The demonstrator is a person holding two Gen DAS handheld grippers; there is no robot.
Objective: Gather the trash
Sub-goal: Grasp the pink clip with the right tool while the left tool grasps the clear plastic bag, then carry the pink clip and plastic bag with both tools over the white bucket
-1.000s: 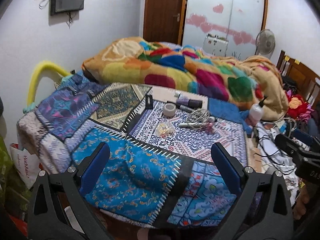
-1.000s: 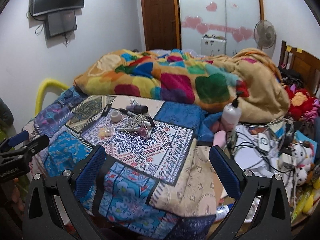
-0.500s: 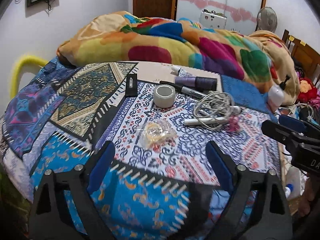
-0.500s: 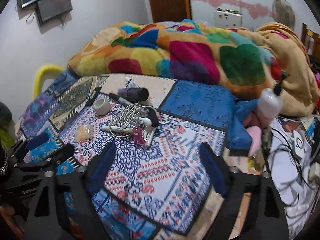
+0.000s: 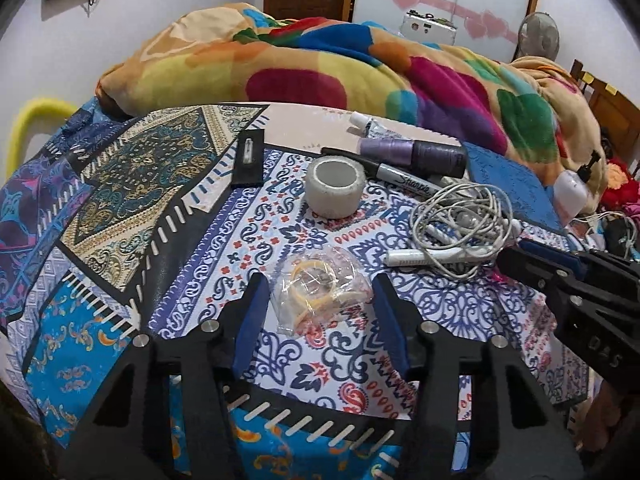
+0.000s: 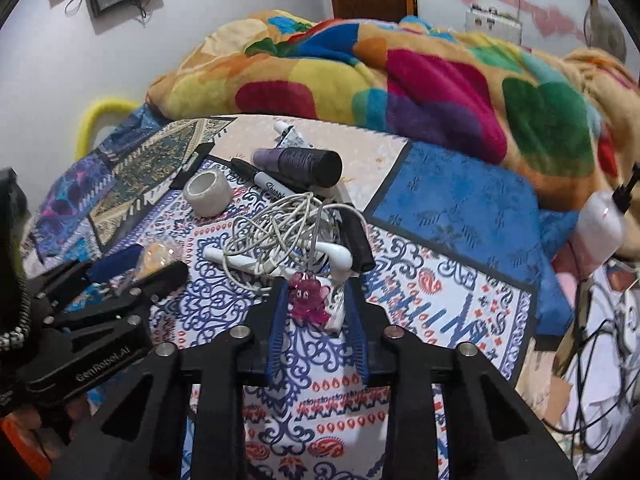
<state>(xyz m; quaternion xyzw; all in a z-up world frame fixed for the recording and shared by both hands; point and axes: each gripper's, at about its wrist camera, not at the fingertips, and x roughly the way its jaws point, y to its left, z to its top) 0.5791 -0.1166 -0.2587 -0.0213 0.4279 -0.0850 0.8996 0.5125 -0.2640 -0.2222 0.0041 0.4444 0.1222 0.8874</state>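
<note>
- down on the bed, both grippers sit low over a patterned cloth (image 5: 304,236) strewn with small things.
- left gripper (image 5: 318,300) is about half open and closing; its blue pads flank a clear bag (image 5: 316,292) with yellow rings inside. the bag lies on the cloth between the jaws, and i see no pad pressing on it.
- right gripper (image 6: 316,300) is narrow and closing around a pink toy (image 6: 306,296) and a bit of clear wrapper (image 6: 335,312) just beside it. the pads look close to both, but whether they touch i cannot tell.
- a tangle of white cable (image 6: 280,224) lies just beyond the toy, over a white pen (image 5: 424,257).
- a tape roll (image 5: 335,188) stands on end farther back, near a black marker (image 5: 404,178) and a purple bottle (image 5: 412,156).
- a small white tube (image 5: 368,126) lies behind the bottle, toward the quilt.
- a black flat bar (image 5: 249,158) lies left of the tape roll.
- a bright quilt (image 5: 360,68) is heaped across the far side of the bed.
- a white pump bottle (image 6: 600,224) stands at the right edge of the bed.
- in the left view the right gripper enters from the right; in the right view the left one enters from the left, with the bag between its fingers.
</note>
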